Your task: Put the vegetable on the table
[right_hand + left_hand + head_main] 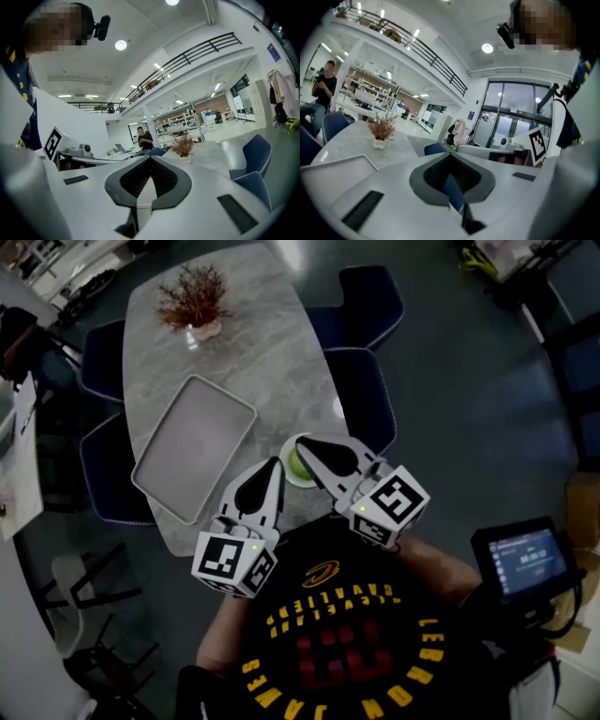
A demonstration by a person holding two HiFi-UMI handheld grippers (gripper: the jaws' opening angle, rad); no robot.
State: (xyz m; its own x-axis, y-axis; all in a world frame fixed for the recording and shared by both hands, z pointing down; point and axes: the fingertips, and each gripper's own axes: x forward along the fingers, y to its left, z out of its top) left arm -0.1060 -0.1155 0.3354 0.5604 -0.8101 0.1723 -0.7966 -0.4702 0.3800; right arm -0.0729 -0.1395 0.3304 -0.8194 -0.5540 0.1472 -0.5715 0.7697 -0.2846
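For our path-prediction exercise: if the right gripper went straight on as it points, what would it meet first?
Probably nothing soon: the right gripper points roughly level over the table, passing just beside the potted plant; height is hard to judge.

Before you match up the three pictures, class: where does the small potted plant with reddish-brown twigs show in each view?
Head view: the potted plant is near the top left, at the far end of the grey table.
Left gripper view: left of centre.
Right gripper view: just right of centre.
Shared landmark: the grey table it stands on.
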